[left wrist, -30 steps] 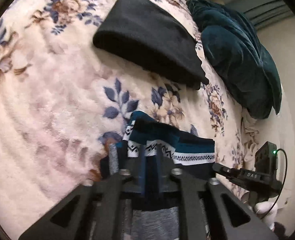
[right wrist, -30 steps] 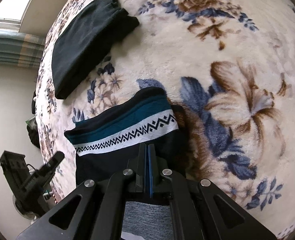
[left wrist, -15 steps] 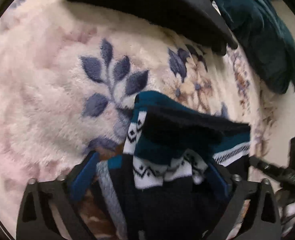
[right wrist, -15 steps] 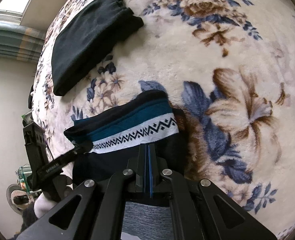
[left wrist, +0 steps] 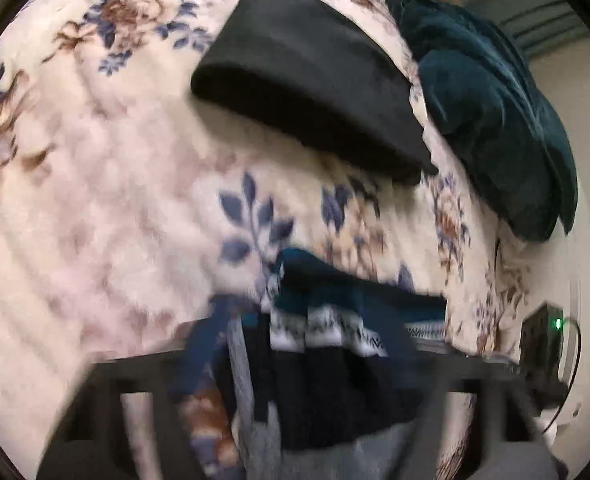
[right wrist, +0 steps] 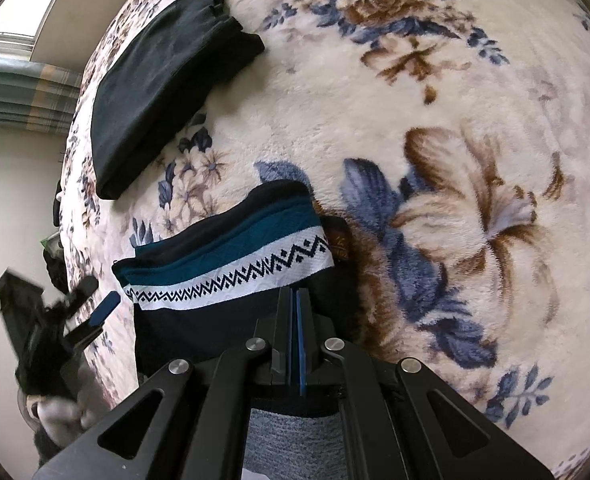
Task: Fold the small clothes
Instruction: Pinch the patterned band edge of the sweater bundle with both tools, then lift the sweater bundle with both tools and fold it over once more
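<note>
Lower centre of both views, right gripper (right wrist: 295, 300) pinches the patterned garment (right wrist: 231, 256), left gripper (left wrist: 307, 344) spread beside it; one black garment (right wrist: 163, 80) upper left looks folded, this fold unfinished.

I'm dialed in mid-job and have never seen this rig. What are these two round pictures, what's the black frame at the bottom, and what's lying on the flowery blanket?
Nobody's arm here is robotic: a person holds a two-finger tool in each hand, and each tool carries a wide-angle camera looking along its fingers. That explains the round pictures and the black frame.

In the right wrist view, the right tool is shut on the patterned sweater, a small navy garment with teal and white zigzag bands. The left tool appears at the left edge, fingers apart.

The left wrist view is blurred by motion; its spread fingers flank the same sweater.

On the floral blanket also lie a folded black garment and, further back, a dark teal cushion.
</note>
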A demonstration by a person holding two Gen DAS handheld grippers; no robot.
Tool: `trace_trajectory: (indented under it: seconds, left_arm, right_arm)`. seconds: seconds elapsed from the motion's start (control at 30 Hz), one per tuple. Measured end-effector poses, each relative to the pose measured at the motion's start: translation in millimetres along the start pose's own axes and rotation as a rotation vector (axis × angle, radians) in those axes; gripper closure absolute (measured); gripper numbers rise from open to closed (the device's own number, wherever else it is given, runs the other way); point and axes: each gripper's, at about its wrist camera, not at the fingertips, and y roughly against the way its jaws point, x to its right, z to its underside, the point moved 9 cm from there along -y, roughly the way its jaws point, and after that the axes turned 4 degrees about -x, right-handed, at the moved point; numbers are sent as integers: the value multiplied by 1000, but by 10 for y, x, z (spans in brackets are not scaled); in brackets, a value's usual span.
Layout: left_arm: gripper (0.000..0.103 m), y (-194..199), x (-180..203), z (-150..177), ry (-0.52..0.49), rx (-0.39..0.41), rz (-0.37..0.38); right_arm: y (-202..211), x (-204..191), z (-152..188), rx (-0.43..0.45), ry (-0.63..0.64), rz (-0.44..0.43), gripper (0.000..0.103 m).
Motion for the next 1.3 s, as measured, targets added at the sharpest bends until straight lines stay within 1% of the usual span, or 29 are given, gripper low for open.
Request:
trace_trajectory:
  seconds: [0.03, 0.07, 0.13, 0.17, 0.27, 0.37, 0.4, 0.47, 0.5, 0.53, 0.57, 0.67, 0.7, 0.73, 0.77, 0.8, 0.83, 0.87, 0.97, 1.0, 1.1, 1.17, 1.23, 1.27, 1.3]
  left_arm:
    - [67, -54, 8, 49, 9, -23, 8]
    - [67, -102, 16, 109, 20, -44, 27]
    - [67, -175, 23, 155, 30, -57, 55]
    - [65, -238, 33, 173, 32, -73, 70]
    - [65, -313, 80, 176, 34, -84, 75]
    - [64, -347, 110, 145, 21, -81, 36]
    - [64, -318, 108, 125, 16, -71, 3]
    - [64, -178, 130, 82, -7, -21, -41]
    - [64, -69, 183, 59, -48, 18, -80]
    - [63, -30, 199, 58, -69, 30, -91]
    - [59, -29, 245, 69, -82, 22, -73]
    - [57, -237, 170, 68, -37, -30, -69]
    - [57, -331, 105, 57, -12, -48, -81]
    - [60, -401, 56, 29, 7, -46, -84]
    - [65, -431, 29, 0, 22, -34, -84]
    - [73, -427, 3, -42, 32, -9, -78]
    - [95, -418, 11, -55, 17, 0, -83]
    - [97, -403, 27, -73, -10, 12, -89]
    - [98, -338, 96, -93, -61, 53, -99]
    - [98, -289, 130, -95, -78, 65, -103]
    - [98, -112, 199, -134, -109, 112, -105]
    - [98, -60, 170, -186, -122, 111, -118]
    - [98, -178, 54, -222, -98, 76, -130]
    - [98, -315, -62, -233, -60, 36, -131]
    - [97, -478, -123, -216, -36, -29, -108]
  right_arm:
    - [-8, 10, -2, -1, -3, 0, 101]
    - [-9, 18, -4, -1, -5, 0, 101]
    - [-28, 27, -8, -5, -10, 1, 101]
    - [-38, 29, -8, -7, -11, 1, 101]
    - [-63, 21, -15, -12, -12, 4, 101]
    - [-73, 13, -24, -12, -11, 6, 101]
    - [-75, 11, -29, -11, -11, 6, 101]
    - [-68, 9, -35, -6, -11, 4, 101]
    - [-61, 6, -37, -5, -9, 5, 101]
    - [-53, -2, -40, -2, -3, 7, 101]
    - [-50, -8, -46, 0, 1, 7, 101]
    - [-82, -41, -71, -3, 20, 6, 101]
    - [-109, -41, -90, -5, 15, 5, 101]
    - [-137, -42, -116, -8, 5, -3, 101]
    - [-159, -44, -137, -10, -4, -10, 101]
    - [-173, -50, -156, -10, -9, -18, 101]
    - [-192, -63, -176, -12, -10, -23, 101]
    - [-209, -76, -202, -12, -9, -24, 101]
    - [-260, -142, -265, -4, 20, -24, 101]
    - [-250, -203, -281, 15, 44, -39, 101]
    - [-75, -382, -306, 111, 133, 12, 103]
    - [55, -466, -316, 148, 156, 18, 103]
    - [143, -480, -355, 174, 165, 35, 103]
    - [159, -457, -394, 186, 167, 58, 103]
    - [153, -399, -457, 202, 158, 91, 103]
